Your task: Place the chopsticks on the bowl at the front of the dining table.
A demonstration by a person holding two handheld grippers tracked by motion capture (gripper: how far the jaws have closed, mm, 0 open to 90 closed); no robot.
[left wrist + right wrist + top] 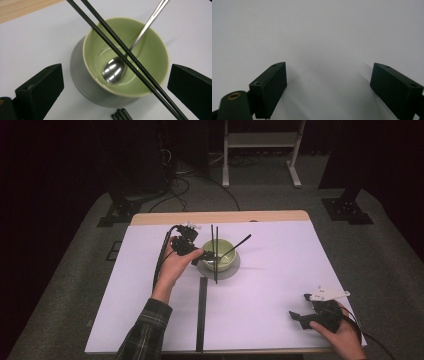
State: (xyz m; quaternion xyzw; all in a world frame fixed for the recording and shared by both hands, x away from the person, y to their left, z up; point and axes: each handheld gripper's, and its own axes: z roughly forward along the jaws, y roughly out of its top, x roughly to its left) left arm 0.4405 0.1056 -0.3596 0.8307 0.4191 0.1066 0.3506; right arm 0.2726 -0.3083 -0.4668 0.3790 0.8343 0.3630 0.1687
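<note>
A pale green bowl (227,262) stands on a grey saucer (233,270) at the table's far middle. A pair of black chopsticks (214,270) lies across its rim, and a metal spoon (242,241) leans inside with its handle up to the right. My left gripper (204,256) is open at the bowl's left side. In the left gripper view its jaws stand wide on either side of the bowl (152,47), above the chopsticks (130,55) and the spoon (113,71). My right gripper (300,306) is open near the front right corner, over bare white surface (328,50).
A long black strip (201,312) lies on the white table cover (280,265) from below the bowl toward the front edge; its end (121,116) shows under the saucer (77,82). A wooden edge (220,216) runs along the far side.
</note>
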